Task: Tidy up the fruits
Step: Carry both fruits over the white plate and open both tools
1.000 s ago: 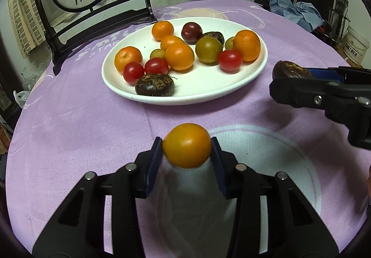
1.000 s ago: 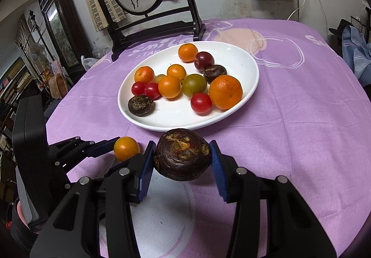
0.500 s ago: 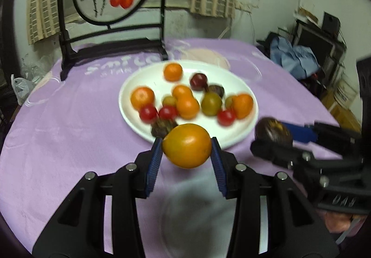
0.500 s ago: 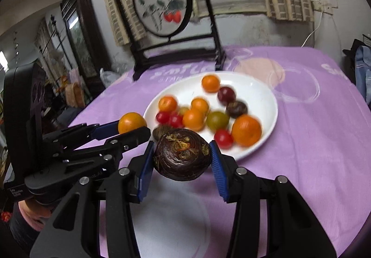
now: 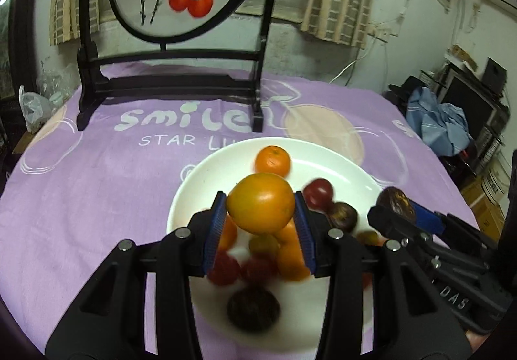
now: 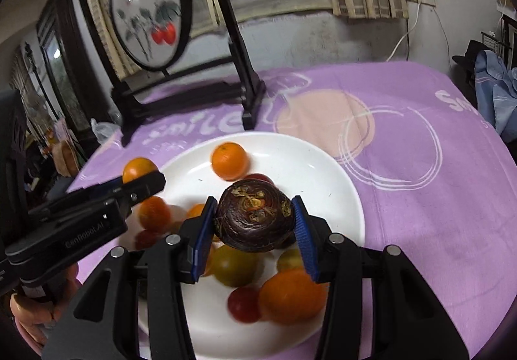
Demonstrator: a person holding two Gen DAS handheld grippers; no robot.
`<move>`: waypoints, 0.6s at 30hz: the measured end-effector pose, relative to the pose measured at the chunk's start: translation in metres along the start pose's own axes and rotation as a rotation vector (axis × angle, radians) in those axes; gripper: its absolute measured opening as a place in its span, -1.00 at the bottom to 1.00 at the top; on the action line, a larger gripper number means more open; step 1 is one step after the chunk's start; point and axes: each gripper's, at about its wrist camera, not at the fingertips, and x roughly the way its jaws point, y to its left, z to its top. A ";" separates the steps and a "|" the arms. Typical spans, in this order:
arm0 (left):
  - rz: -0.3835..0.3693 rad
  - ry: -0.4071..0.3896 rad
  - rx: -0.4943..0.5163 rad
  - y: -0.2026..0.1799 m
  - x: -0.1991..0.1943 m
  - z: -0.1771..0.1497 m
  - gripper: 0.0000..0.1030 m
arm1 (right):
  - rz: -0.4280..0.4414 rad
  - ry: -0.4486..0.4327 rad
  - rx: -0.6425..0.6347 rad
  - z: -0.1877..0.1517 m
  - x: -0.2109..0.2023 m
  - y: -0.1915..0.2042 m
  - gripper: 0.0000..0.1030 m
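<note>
1. The white plate filled the lower centre, fruit heaped on it.
2. The left gripper clamped an orange tomato; the right gripper clamped a dark purple fruit.
3. Both hung over the plate mid-delivery; next, probably lowering into gaps, then releasing.

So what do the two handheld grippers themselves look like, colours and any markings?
Both are matte black plastic with silver screw heads. The left gripper and right gripper each carry ribbed blue pads on two angular, cut-out fingers. White lettering is printed on their bodies. No cables or sleeves show.
</note>
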 end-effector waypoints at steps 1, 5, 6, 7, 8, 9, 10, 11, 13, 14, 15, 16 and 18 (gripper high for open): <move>0.001 0.009 -0.002 0.001 0.007 0.002 -0.18 | -0.008 0.016 -0.008 0.001 0.006 -0.001 -0.09; 0.015 0.027 0.006 0.003 0.031 0.006 -0.18 | -0.011 0.062 -0.027 0.001 0.025 -0.001 -0.09; 0.008 0.036 0.005 0.003 0.037 0.006 -0.18 | -0.007 0.069 -0.028 0.002 0.029 -0.001 -0.09; 0.006 0.051 0.011 0.004 0.044 0.006 -0.18 | -0.006 0.073 -0.029 0.002 0.031 0.000 -0.08; 0.011 0.064 0.022 0.003 0.048 0.006 -0.18 | -0.003 0.081 -0.032 0.002 0.034 0.001 -0.08; 0.015 0.069 0.031 0.002 0.050 0.005 -0.18 | -0.003 0.093 -0.043 0.001 0.037 0.003 -0.07; 0.019 0.070 0.035 0.002 0.051 0.004 -0.17 | -0.008 0.087 -0.057 0.001 0.036 0.005 -0.05; 0.021 0.074 0.038 0.002 0.051 0.004 -0.17 | -0.016 0.089 -0.067 0.002 0.035 0.006 0.01; 0.024 0.078 0.034 0.003 0.052 0.004 -0.15 | -0.027 0.100 -0.063 0.004 0.032 0.006 0.15; 0.034 0.072 0.033 0.003 0.050 0.005 -0.07 | -0.032 0.097 -0.055 0.006 0.028 0.005 0.18; 0.044 0.061 0.034 0.004 0.048 0.006 0.02 | -0.035 0.091 -0.050 0.007 0.023 0.005 0.18; 0.053 0.046 0.033 0.004 0.044 0.007 0.30 | -0.039 0.082 -0.046 0.008 0.016 0.005 0.25; 0.093 0.001 0.031 0.003 0.029 0.012 0.57 | -0.045 0.065 -0.055 0.010 0.002 0.009 0.26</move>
